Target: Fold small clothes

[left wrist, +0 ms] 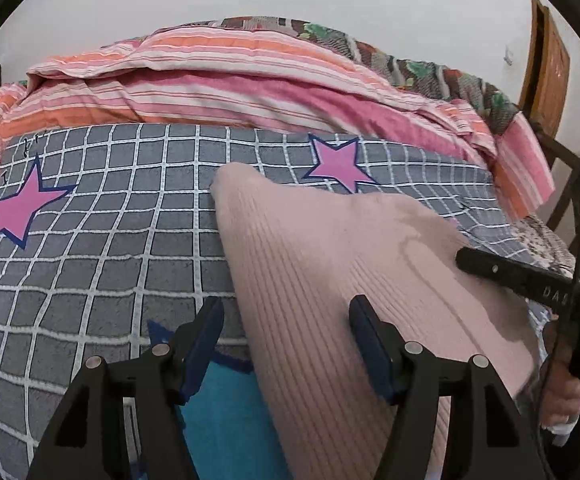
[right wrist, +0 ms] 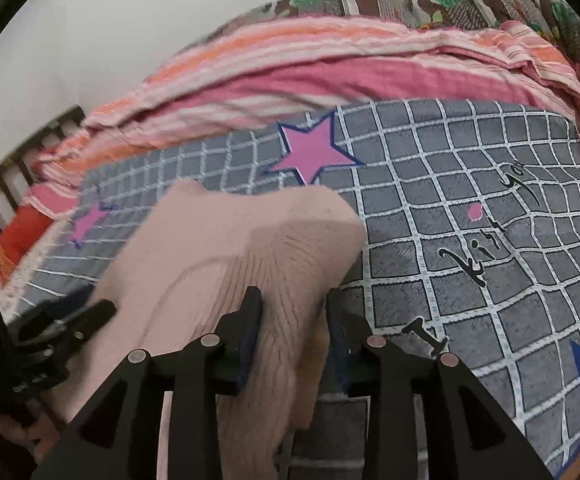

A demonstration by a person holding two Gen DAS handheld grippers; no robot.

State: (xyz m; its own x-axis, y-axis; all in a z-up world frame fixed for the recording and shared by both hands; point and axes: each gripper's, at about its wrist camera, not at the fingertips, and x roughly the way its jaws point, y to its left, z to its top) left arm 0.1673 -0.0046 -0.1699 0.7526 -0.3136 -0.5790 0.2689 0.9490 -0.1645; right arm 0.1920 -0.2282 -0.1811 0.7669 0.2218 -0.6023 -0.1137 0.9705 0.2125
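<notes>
A pink ribbed knit garment [left wrist: 330, 280] lies on the grey checked blanket [left wrist: 110, 240] of a bed. My left gripper [left wrist: 286, 320] hovers open over the garment's left edge, and the cloth lies under the gap without the pads pressing it. In the right wrist view my right gripper [right wrist: 292, 304] has a raised fold of the garment [right wrist: 250, 240] filling the space between its pads, with the cloth bunched there. From the left wrist view, one black finger of the right gripper [left wrist: 490, 268] rests on the garment's right side, held by a hand [left wrist: 570, 384].
The blanket carries pink stars [left wrist: 338, 164], a teal print [left wrist: 218, 408] and black lettering [right wrist: 486, 240]. A heap of pink and orange striped bedding [left wrist: 230, 80] lies along the far side. A wooden door [left wrist: 546, 64] stands at the right, and a dark slatted bed frame [right wrist: 22, 160] at the left.
</notes>
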